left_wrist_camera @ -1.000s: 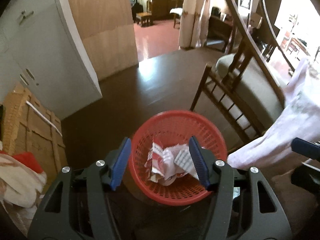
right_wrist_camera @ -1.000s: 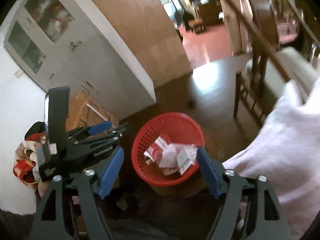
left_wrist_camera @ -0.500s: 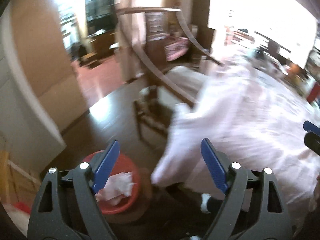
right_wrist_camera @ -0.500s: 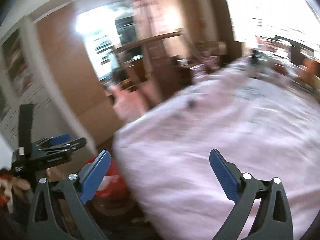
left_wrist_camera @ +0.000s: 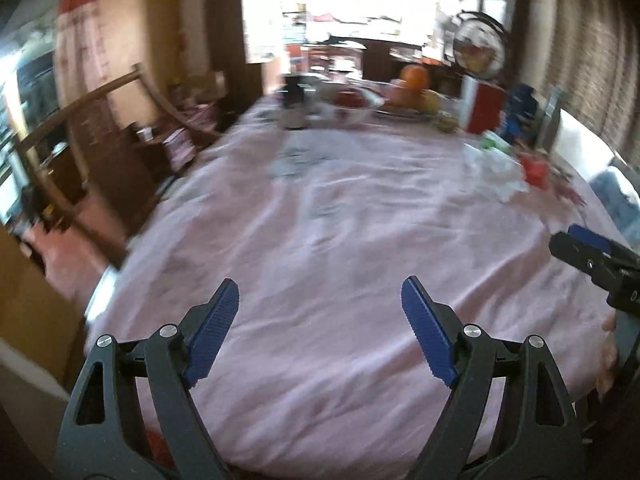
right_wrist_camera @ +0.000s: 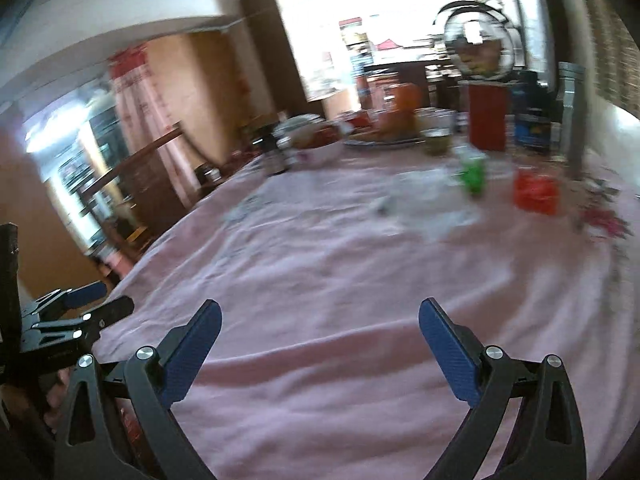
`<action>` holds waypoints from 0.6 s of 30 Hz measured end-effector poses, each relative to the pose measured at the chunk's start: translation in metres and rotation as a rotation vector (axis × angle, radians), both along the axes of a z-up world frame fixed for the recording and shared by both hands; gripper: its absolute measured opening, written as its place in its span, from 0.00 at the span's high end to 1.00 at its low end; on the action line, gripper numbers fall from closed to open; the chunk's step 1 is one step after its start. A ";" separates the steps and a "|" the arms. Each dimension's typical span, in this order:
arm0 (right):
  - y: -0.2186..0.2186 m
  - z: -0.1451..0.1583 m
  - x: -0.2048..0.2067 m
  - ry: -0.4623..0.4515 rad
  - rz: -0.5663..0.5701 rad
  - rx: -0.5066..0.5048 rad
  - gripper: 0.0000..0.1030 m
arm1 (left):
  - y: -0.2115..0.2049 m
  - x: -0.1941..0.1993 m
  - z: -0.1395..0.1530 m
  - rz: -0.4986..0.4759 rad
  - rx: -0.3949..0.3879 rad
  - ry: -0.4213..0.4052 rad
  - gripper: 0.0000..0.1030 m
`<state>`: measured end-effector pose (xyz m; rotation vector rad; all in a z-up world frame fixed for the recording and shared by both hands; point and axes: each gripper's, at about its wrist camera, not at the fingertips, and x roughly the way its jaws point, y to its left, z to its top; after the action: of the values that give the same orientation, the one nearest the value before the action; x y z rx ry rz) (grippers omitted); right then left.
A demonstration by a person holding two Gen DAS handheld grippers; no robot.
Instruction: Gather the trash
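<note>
The trash on the table is showing only as smears: a pale crumpled wrapper (left_wrist_camera: 494, 170) is lying on the far right part of the pink tablecloth (left_wrist_camera: 320, 248), with a green scrap (right_wrist_camera: 474, 176) and a small red packet (right_wrist_camera: 536, 194) just beside it. Motion blur is hiding their print and exact shape. Beyond them, a red carton (right_wrist_camera: 487, 118), a plate of oranges (left_wrist_camera: 412, 94) and a dark jar (left_wrist_camera: 294, 106) are crowding the far end, all blurred. Nothing is standing between the grippers and the litter but bare cloth. The left gripper (left_wrist_camera: 320, 328) is hanging wide open and empty over the near cloth; the right gripper (right_wrist_camera: 320, 344) is likewise spread wide, holding nothing.
</note>
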<state>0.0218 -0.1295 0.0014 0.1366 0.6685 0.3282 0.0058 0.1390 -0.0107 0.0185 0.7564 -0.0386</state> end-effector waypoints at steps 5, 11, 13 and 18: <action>-0.033 -0.001 0.018 -0.005 -0.108 -0.047 0.06 | -0.047 0.039 -0.009 -0.099 0.000 0.017 0.21; -0.052 -0.008 0.055 0.039 -0.139 -0.059 0.06 | -0.081 0.079 -0.027 -0.151 -0.040 0.062 0.20; -0.049 -0.007 0.064 0.038 -0.139 -0.094 0.06 | -0.087 0.084 -0.030 -0.162 -0.058 0.079 0.20; -0.041 -0.006 0.101 0.052 -0.134 -0.158 0.07 | -0.096 0.094 -0.041 -0.170 -0.057 0.106 0.19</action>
<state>0.1232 -0.1709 -0.0042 0.0389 0.7298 0.1426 0.0999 0.0431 -0.0517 0.0262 0.8575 -0.2247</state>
